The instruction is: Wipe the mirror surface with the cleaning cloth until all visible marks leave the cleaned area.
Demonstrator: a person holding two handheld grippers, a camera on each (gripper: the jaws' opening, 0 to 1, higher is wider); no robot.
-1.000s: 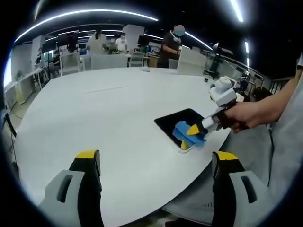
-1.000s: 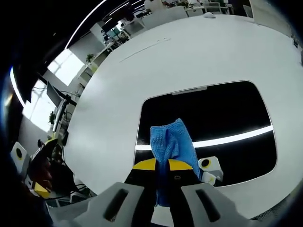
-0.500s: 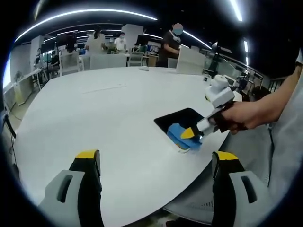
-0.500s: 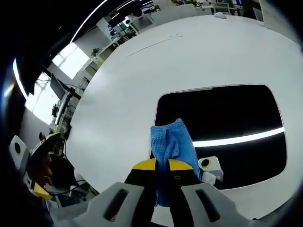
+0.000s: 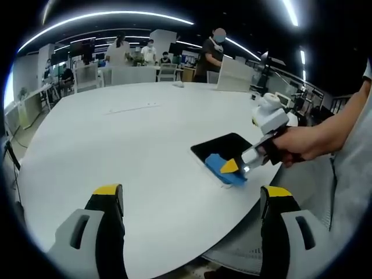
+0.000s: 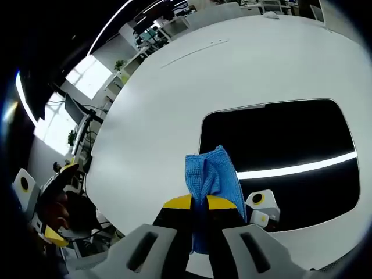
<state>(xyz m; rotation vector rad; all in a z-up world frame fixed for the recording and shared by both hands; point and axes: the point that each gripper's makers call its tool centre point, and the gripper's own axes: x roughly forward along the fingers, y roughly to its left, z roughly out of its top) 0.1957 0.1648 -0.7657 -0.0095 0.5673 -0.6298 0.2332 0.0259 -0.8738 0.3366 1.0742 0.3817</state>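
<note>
A dark rectangular mirror lies flat on the white table near its edge and reflects ceiling light strips. My right gripper is shut on a blue cleaning cloth, which rests on the mirror's near left corner. In the left gripper view the mirror sits at the right, with the blue cloth pressed on its near end by the right gripper, held in a person's hand. My left gripper hovers open over the table, well short of the mirror.
The large white round table stretches far beyond the mirror. White chairs and several people stand behind the far edge. The table edge runs close past the mirror's near side.
The right gripper has slid the cloth toward the mirror's left near corner. The left gripper has stayed in place.
</note>
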